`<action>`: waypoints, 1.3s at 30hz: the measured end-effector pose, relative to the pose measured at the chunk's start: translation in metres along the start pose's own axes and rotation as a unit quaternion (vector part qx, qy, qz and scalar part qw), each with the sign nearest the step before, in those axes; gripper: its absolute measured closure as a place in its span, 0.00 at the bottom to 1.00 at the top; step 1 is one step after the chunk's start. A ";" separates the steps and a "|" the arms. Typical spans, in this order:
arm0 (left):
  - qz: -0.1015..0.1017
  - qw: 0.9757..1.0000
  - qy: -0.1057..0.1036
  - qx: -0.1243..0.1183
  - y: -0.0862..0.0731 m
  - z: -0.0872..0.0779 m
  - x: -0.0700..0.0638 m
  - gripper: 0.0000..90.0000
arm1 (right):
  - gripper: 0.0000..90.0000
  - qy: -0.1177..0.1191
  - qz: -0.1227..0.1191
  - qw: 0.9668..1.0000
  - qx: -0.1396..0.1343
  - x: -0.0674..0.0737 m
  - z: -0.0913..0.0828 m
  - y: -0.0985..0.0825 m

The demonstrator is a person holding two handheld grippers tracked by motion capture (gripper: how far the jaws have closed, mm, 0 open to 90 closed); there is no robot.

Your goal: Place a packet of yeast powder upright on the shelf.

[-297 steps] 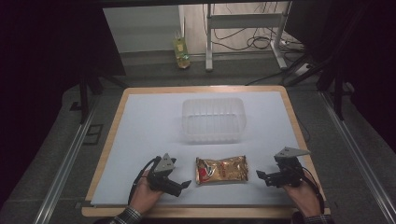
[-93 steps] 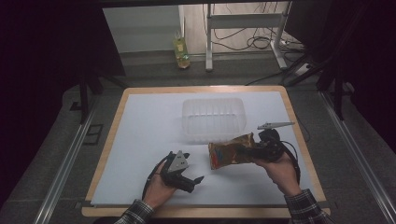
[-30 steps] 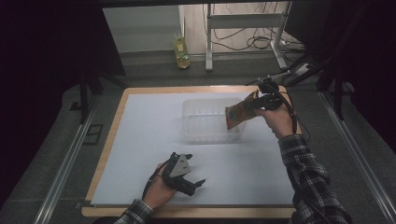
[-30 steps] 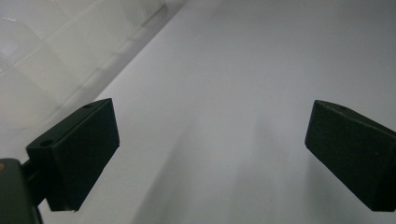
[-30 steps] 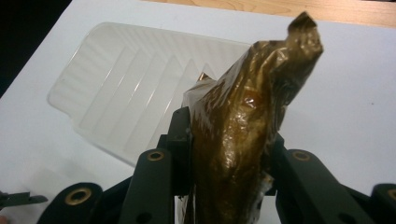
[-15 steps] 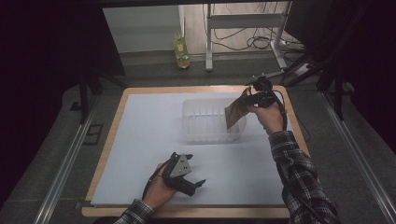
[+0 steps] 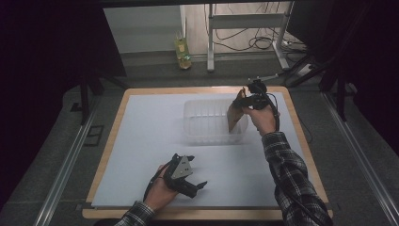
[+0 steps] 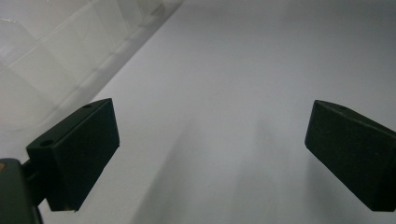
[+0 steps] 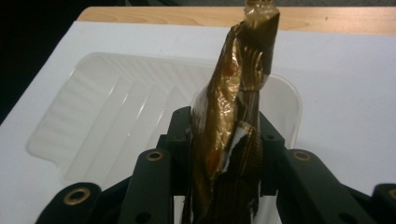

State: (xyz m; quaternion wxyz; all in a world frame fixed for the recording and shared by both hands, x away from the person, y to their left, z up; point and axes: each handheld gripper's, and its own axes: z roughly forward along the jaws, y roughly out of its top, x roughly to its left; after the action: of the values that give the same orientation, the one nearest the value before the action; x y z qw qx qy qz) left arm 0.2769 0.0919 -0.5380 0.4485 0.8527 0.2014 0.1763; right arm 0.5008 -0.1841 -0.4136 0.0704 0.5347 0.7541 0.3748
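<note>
Two grippers are in use at the white-covered table (image 7: 141,141).

1. Lower centre-left of the high view: the left gripper (image 7: 200,187) is rested on the table surface, well apart from the work. In the left gripper view its jaws are seen spread wide, with nothing between them but bare white surface; a corner of the clear plastic tray (image 8: 42,51) is visible at the upper left of that frame.

2. Centre of the high view: the clear plastic tray (image 7: 209,117) is placed with its long axis running across the frame. It appears empty.

3. Upper right of centre: the right gripper (image 7: 242,100) is clamped on a brown foil snack packet (image 7: 234,117). The packet is held edge-on and hangs downward, its long axis roughly vertical, over the right end of the tray. In the right gripper view the brown foil snack packet (image 9: 233,116) is pinched between the jaws and extends straight out from them, with the tray directly beyond.

The packet's free end is judged to lie just above or within the tray's right end; contact with the tray floor cannot be confirmed. A further lowering and release is indicated.
</note>
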 end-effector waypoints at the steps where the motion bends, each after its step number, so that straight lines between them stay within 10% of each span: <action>1: 0.000 1.000 0.000 0.000 0.000 0.000 0.000 0.03 | 0.74 -0.001 0.000 1.000 0.003 0.000 0.003 -0.001; 13: 0.006 1.000 -0.002 0.005 0.000 0.001 -0.001 0.04 | 0.72 0.002 0.001 1.000 -0.012 0.002 0.011 -0.006; 39: 0.004 1.000 -0.002 0.004 0.000 0.001 0.000 0.04 | 0.43 -0.019 -0.102 0.994 -0.018 0.020 0.000 -0.006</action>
State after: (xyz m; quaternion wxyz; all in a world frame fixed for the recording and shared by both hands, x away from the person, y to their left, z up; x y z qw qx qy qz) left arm 0.2773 0.0916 -0.5384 0.4445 0.8557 0.1979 0.1760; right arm 0.4878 -0.1676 -0.4115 0.1326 0.4611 0.7960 0.3690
